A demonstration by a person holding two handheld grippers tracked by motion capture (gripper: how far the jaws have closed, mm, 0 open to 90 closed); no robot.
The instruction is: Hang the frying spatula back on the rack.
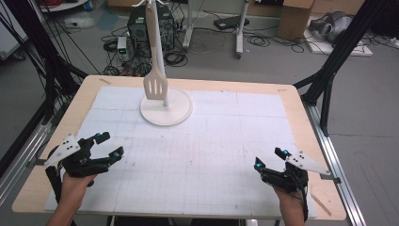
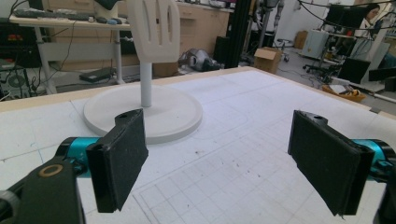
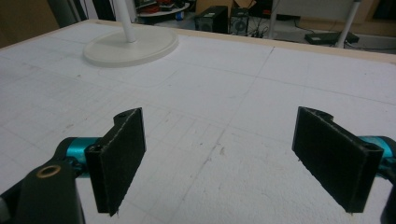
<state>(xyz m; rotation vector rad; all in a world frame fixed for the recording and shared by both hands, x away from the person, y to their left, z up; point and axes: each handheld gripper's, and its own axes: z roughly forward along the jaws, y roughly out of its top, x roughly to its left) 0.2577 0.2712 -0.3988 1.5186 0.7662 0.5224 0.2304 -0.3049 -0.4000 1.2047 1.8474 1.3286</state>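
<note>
A white slotted spatula [image 1: 155, 86] hangs head down from a white stand [image 1: 165, 109] at the far middle of the table [image 1: 291, 101]; its handle runs up alongside the stand's thin upright pole, and its slotted blade hangs just above the stand's round flat base; whether blade and pole touch cannot be told. In the left gripper view the spatula [image 2: 154, 30] shows at the top, in front of the pole, with the stand [image 2: 182, 116] below it on the white sheet; in the right gripper view the stand [image 3: 140, 46] lies at the upper left, far beyond the jaws.

The left gripper [image 1: 107, 145] sits at the near left of the table, held in a hand [image 1: 75, 181] that comes in from the bottom edge; its jaws are spread wide with nothing between them, and they point toward the table's middle; it is well apart from the spatula. In its own view the left gripper [image 2: 217, 158] shows two black padded jaws far apart over the bare gridded sheet.

The right gripper [image 1: 268, 158] sits at the near right, held in the other hand [image 1: 289, 197]; its jaws too are spread wide and hold nothing; it is well apart from the stand. In its own view the right gripper [image 3: 217, 158] frames only the scuffed white sheet between its pads.

A white gridded sheet [image 1: 211, 150] covers most of the wooden table; beyond the table lie cables and a computer tower [image 1: 141, 28] on the floor.
</note>
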